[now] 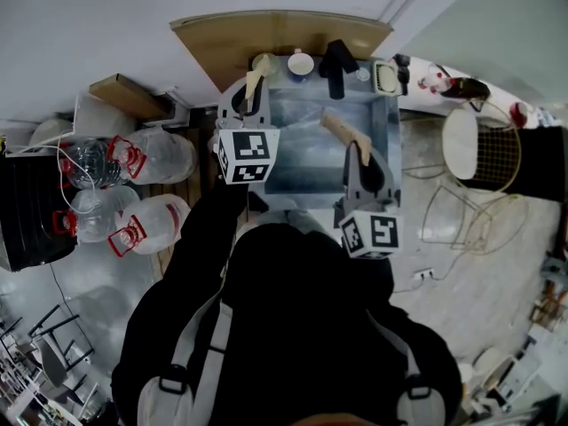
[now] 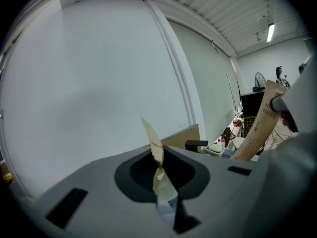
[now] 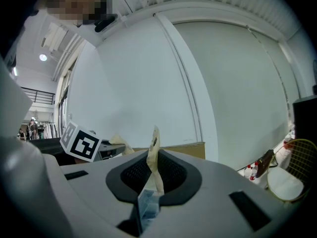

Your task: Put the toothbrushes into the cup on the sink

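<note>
Step in hand (judged): carry to cup. L gripper [image 1: 252, 103] is clamped on a paper-wrapped toothbrush [image 2: 155, 148]. R gripper [image 1: 358, 156] is clamped on a second wrapped toothbrush [image 3: 153, 160]. Both are held over the sink [image 1: 302, 149]; neither is in the cup [image 1: 301, 62] yet. Cup is seen at the back rim, just L of the black faucet [image 1: 337, 67].

Next move, est.: L brush is to be aligned w/ the cup mouth and lowered. Faucet & soap dish [image 1: 385, 78] sit close and are to be avoided. Water jugs [image 1: 155, 153] and wire chair [image 1: 493, 153] are well apart.
</note>
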Demonstrator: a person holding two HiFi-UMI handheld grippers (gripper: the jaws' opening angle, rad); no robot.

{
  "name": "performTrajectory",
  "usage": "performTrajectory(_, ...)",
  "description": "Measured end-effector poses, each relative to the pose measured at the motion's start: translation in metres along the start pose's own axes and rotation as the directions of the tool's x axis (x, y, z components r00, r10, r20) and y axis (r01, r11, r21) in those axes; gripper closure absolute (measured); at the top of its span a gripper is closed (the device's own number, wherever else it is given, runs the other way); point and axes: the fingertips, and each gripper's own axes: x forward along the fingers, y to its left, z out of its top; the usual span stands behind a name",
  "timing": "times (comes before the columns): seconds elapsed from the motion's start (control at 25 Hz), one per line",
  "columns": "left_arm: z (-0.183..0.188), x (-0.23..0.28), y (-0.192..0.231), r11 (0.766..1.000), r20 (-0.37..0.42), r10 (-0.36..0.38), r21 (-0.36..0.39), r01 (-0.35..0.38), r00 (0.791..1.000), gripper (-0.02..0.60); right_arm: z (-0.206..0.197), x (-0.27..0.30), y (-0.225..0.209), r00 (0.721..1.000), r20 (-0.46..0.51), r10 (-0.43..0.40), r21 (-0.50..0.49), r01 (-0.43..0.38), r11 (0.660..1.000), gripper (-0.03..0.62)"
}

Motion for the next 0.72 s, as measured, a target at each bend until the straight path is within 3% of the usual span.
performTrajectory(0.72, -0.064, 0.079, 0.002, 0.997, -0.184, -0.033, -0.073, 0.02, 0.982, 0.552, -0.016, 0.022, -0.019, 0.998, -0.05, 0.031, 0.015, -0.03, 0.999, 0.56)
